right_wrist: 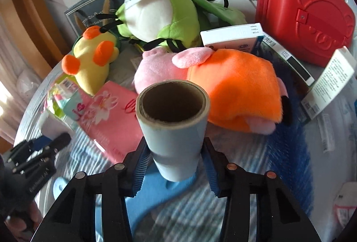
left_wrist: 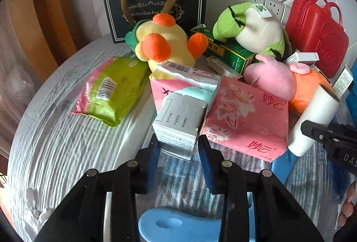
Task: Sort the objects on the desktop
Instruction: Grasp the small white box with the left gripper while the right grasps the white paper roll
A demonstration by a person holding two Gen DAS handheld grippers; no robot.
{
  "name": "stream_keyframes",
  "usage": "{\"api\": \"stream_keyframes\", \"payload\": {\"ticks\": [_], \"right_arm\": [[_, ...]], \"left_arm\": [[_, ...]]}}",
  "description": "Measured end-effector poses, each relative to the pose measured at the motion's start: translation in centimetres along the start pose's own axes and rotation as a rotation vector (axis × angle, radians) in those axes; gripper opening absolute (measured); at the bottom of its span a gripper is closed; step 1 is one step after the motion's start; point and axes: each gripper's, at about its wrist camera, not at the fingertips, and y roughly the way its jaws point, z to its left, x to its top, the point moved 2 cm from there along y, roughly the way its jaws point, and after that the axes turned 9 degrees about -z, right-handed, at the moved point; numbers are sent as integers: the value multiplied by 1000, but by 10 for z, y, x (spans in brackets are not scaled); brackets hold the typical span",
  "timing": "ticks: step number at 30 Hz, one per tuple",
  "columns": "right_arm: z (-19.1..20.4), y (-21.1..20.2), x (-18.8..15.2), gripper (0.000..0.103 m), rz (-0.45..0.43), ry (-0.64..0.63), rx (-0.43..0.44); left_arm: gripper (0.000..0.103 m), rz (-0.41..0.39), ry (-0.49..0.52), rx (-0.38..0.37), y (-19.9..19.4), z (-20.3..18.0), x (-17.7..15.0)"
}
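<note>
The left gripper (left_wrist: 179, 148) is clamped on a small white carton (left_wrist: 180, 121), held in front of the pink tissue pack (left_wrist: 246, 117). The right gripper (right_wrist: 175, 152) pinches a pale paper roll (right_wrist: 173, 128) with a brown cardboard core. Only the left view shows the green wipes packet (left_wrist: 113, 88) whole, at nine o'clock; the right view blurs it. Only the right view shows the pig plush (right_wrist: 214, 88) in full; the red case (right_wrist: 305, 10) sits at two o'clock.
</note>
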Motion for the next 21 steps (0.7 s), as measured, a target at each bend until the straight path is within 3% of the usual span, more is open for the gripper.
{"api": "stream_keyframes", "payload": {"ticks": [9,16,21], "right_arm": [[4,-93,-27,46,-109,-38,-8],[7,-185,-48,46,-218,-16,-19],[8,-256,-67,46,-319,-50,-85]], "left_arm": [[34,-138,42,-14,-92,-23,-10],[34,-240,85,-103,-178,-52,-21],[34,-308,109,-169,-232,-66,-26]]}}
